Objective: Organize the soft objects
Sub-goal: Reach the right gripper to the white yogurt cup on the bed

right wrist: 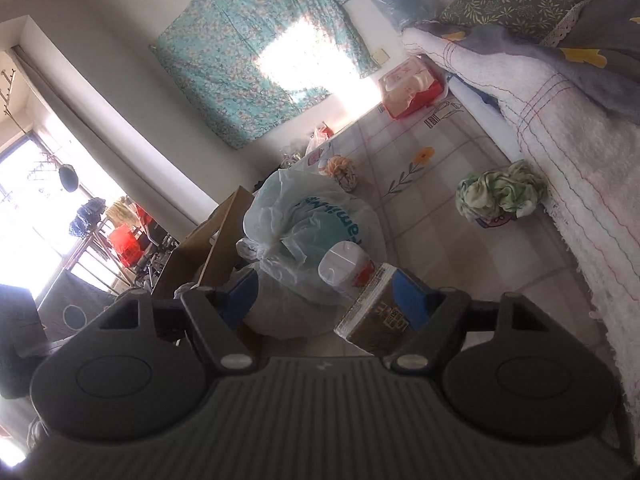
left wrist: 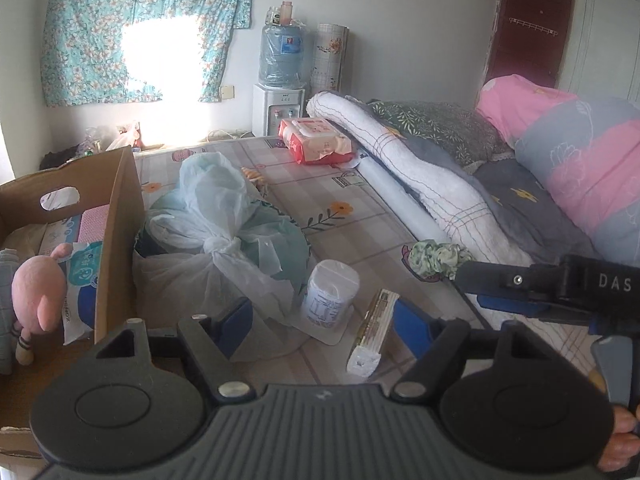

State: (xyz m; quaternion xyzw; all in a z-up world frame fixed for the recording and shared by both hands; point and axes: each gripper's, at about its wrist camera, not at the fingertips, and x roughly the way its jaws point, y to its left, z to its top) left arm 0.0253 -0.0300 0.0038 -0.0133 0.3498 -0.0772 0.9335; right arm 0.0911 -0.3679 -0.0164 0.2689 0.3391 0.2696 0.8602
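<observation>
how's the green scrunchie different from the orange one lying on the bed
The green scrunchie is pale green and white; the orange scrunchie is peach with darker stripes. The green one lies against the rolled white blanket; the orange one sits behind the tied plastic bag, farther from the camera. Both are bunched fabric rings resting on the checked sheet.

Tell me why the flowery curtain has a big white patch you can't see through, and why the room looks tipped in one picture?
Left wrist view: sunlight behind the floral curtain overexposes, washing out its pattern. Right wrist view: the same glare on the curtain, plus a blown-out window; that camera is rolled, and the fisheye bends walls near the edges.
</observation>
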